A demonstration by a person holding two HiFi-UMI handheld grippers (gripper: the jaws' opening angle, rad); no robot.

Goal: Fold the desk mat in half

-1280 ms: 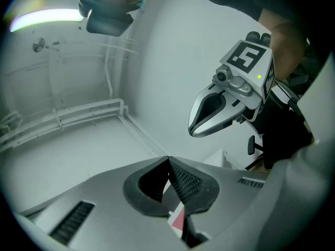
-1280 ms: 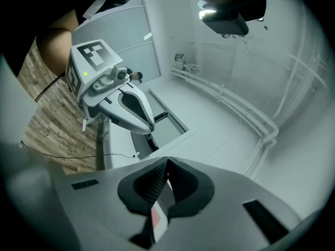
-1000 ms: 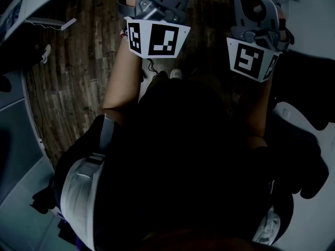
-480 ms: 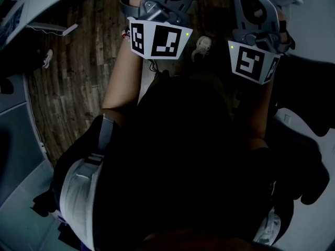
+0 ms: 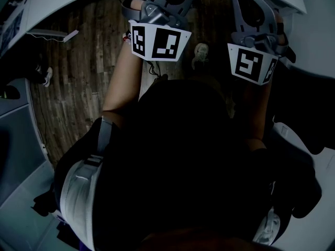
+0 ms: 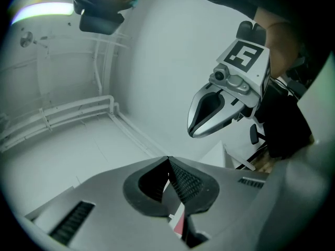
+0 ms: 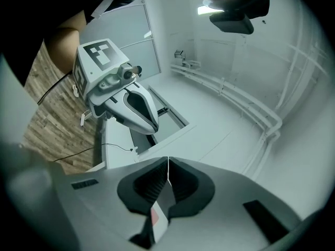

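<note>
A thin sheet edge with a red patch, the desk mat (image 6: pixel 177 221), is pinched upright in my left gripper (image 6: pixel 168 163). The same thin mat edge (image 7: pixel 157 213) is pinched in my right gripper (image 7: pixel 167 166). Both pairs of jaws stand pressed together on it. In the head view only the marker cubes, left (image 5: pixel 157 41) and right (image 5: pixel 251 61), and the grey bodies show at the top. A large dark mass (image 5: pixel 183 156) fills the middle between the forearms; I cannot tell how much of it is mat.
Wood plank floor (image 5: pixel 78 77) lies below, with a small pale object (image 5: pixel 200 51) on it between the cubes. A white table edge (image 5: pixel 52 4) curves along the upper left. A white desk (image 7: pixel 157 124) with a cable and white walls with pipes (image 6: pixel 78 109) show in the gripper views.
The cubes keep their places in the picture while the floor slides behind them. The pale object on the floor has come into view between them. Both grips look unchanged.
</note>
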